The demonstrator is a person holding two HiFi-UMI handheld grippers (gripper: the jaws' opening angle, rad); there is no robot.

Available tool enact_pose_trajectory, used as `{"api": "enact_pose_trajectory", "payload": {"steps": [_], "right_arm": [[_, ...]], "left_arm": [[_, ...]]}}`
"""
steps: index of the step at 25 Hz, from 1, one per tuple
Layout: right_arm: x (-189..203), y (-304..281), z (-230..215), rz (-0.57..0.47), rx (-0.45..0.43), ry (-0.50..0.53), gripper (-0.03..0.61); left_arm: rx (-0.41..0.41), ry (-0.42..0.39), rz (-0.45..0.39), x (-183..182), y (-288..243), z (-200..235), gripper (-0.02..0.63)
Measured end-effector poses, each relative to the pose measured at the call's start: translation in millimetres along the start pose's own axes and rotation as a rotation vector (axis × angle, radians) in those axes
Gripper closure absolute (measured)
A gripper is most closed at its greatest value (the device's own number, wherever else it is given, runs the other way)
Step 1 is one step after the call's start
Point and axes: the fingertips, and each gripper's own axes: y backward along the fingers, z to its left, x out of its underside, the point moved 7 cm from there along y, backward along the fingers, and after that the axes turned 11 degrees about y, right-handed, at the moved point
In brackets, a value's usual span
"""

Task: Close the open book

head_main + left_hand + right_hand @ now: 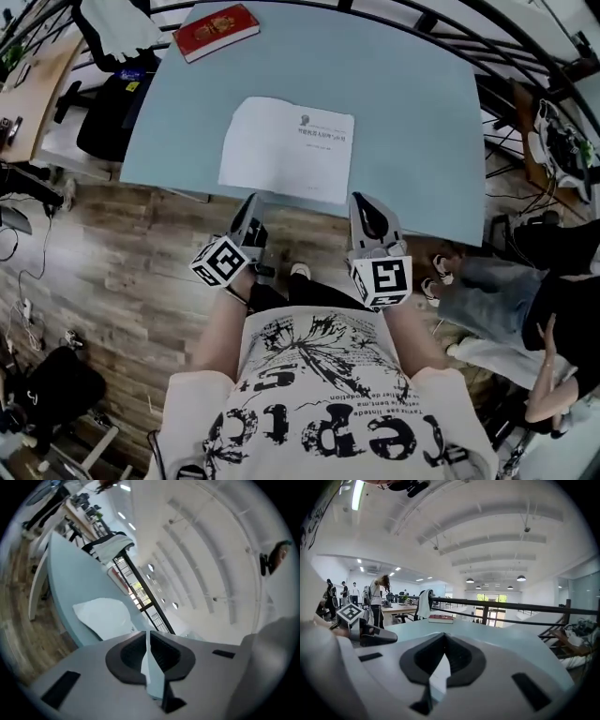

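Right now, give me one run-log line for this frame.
left gripper shut, empty | right gripper shut, empty | white rectangular book flat on pale blue table, not gripped | red book at far-left corner

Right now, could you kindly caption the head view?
Left gripper and right gripper, both shut, hover before a white rectangular book on a pale blue table.

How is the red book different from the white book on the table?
The red book lies at the pale blue table's far corner; the white book lies near the front edge. The red book looks smaller than the white one. Both lie flat, untouched.
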Motion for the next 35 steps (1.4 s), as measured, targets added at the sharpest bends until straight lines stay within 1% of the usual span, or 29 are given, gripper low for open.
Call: {"api": "enact_pose_trajectory", "payload": {"steps": [1, 3, 4, 5, 7, 10, 12, 14, 19, 22, 23, 24, 25, 26, 28, 31, 33, 35], "right_arm": [[4, -3, 1, 0.006, -0.009, -0.004, 0.569], [10, -10, 3, 0.021, -0.026, -0.011, 0.569], [13, -14, 4, 0.026, -0.033, -0.012, 0.569], [16, -18, 5, 0.028, -0.039, -0.011, 0.569], [21, -23, 7, 0.023, -0.042, -0.009, 0.569], [27, -29, 5, 0.026, -0.041, -0.019, 0.569], [32, -33, 1, 0.038, -0.042, -0.032, 0.569], [36, -36, -1, 0.05, -0.043, -0.041, 0.569], [40, -43, -2, 0.053, -0.048, -0.052, 0.569], [38, -47, -4, 0.046, -0.043, -0.054, 0.569], [38, -48, -5, 0.044, -0.041, -0.054, 0.569], [37, -49, -6, 0.041, -0.038, -0.054, 0.569], [37, -50, -6, 0.038, -0.036, -0.054, 0.569], [36, -51, -6, 0.035, -0.034, -0.054, 0.569], [36, -50, -6, 0.032, -0.031, -0.057, 0.569], [34, -47, -10, 0.031, -0.022, -0.062, 0.569], [32, -46, -13, 0.026, -0.014, -0.065, 0.569], [30, -45, -15, 0.018, -0.009, -0.064, 0.569]], "left_arm": [[-0.002, 0.078, -0.017, 1, -1, 11, 0.584], [0.008, 0.228, -0.059, 1, -5, 34, 0.48], [0.012, 0.284, -0.086, -1, -8, 46, 0.457], [0.012, 0.325, -0.116, -2, -12, 57, 0.419], [-0.013, 0.392, -0.171, -5, -19, 75, 0.405], [-0.072, 0.466, -0.229, -7, -24, 94, 0.383], [-0.082, 0.5, -0.25, -7, -29, 101, 0.369], [-0.072, 0.522, -0.259, -6, -34, 106, 0.365], [-0.028, 0.543, -0.26, -5, -44, 111, 0.367], [-0.03, 0.548, -0.295, -10, -50, 112, 0.372], [-0.038, 0.565, -0.316, -11, -51, 114, 0.39], [-0.05, 0.587, -0.336, -13, -52, 116, 0.424], [-0.063, 0.609, -0.354, -14, -53, 118, 0.487], [-0.072, 0.626, -0.366, -15, -53, 119, 0.569], [-0.076, 0.626, -0.368, -15, -50, 117, 0.586], [-0.055, 0.55, -0.329, -16, -49, 107, 0.589], [-0.039, 0.446, -0.274, -19, -52, 94, 0.59], [-0.033, 0.288, -0.197, -20, -56, 76, 0.592]]}}
